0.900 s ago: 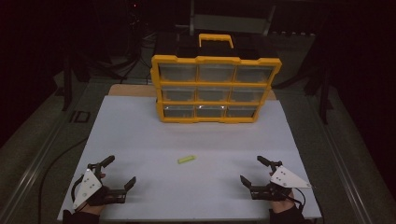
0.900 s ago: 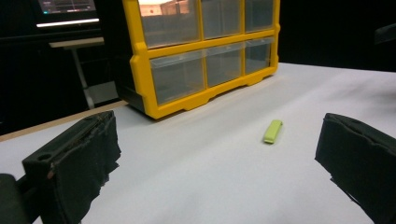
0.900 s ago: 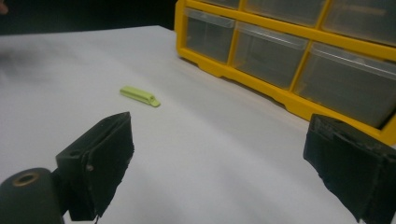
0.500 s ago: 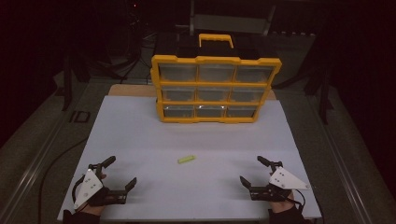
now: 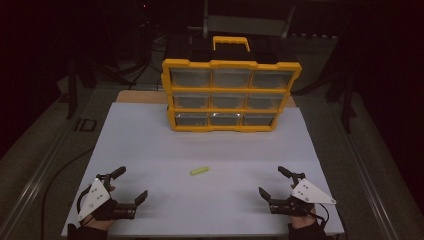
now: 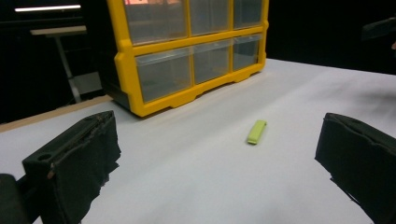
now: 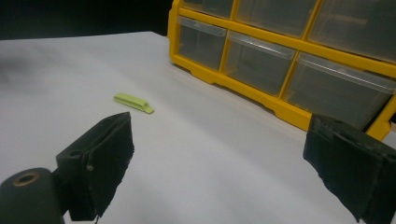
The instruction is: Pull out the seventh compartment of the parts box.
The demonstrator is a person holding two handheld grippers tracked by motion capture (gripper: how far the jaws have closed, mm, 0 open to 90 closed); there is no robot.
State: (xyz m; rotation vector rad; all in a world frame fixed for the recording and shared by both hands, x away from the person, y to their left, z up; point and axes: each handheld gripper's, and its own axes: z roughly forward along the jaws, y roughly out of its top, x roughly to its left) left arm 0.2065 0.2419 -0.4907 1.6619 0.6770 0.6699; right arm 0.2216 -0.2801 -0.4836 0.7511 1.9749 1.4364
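Note:
A small lime-green flat piece (image 5: 199, 171) lies on the white table (image 5: 210, 150), midway between the two grippers; it also shows in the left gripper view (image 6: 256, 131) and the right gripper view (image 7: 133, 102). My left gripper (image 5: 132, 184) rests at the front left, jaws wide apart and empty (image 6: 215, 154). My right gripper (image 5: 273, 181) sits at the front right, likewise open and empty (image 7: 219, 158). A yellow drawer organiser (image 5: 230, 95) with clear drawers stands at the back, all drawers closed.
The organiser has a yellow carry handle (image 5: 231, 41) on top. A wooden board edge (image 5: 135, 96) shows behind the white sheet. Dark floor and stands surround the table.

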